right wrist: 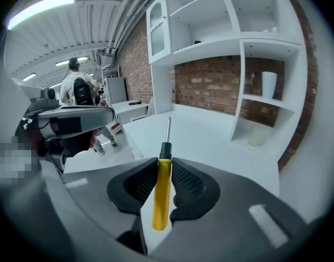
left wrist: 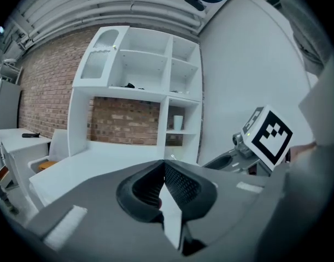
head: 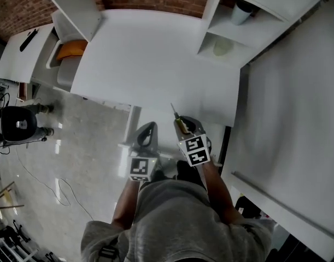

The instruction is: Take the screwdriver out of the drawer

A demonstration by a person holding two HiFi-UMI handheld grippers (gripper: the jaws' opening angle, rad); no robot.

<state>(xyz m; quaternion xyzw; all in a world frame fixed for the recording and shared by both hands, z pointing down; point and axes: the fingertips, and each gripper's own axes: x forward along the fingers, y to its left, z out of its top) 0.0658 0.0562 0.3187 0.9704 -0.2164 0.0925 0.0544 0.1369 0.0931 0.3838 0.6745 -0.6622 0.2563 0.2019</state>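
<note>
Right gripper (right wrist: 162, 165) is clamping the yellow-handled screwdriver (right wrist: 160, 192) at lower centre, shaft pointing up-frame over the white desk (right wrist: 205, 132); left gripper (left wrist: 163, 173) is sitting closed, empty. Squeezing steadily is likely guarding against slips.

The table (head: 150, 53) filled the middle of the head view. On its far right corner stood a shelf unit (head: 210, 29), with a cup (head: 241, 11) in an upper compartment. A large flat panel (head: 298, 108) ran along the table's right side. Left of the table, beyond its far corner, was a side table (head: 16, 56) with a small tool (head: 28, 39) on it. A person (head: 16, 125) stood on the floor well to the table's left. Over the table's near edge were the left gripper (head: 147, 130) and, just to its right, the right gripper (head: 184, 121). The screwdriver (right wrist: 162, 192) sat between the right gripper's jaws, its tip pointing across the table.
</note>
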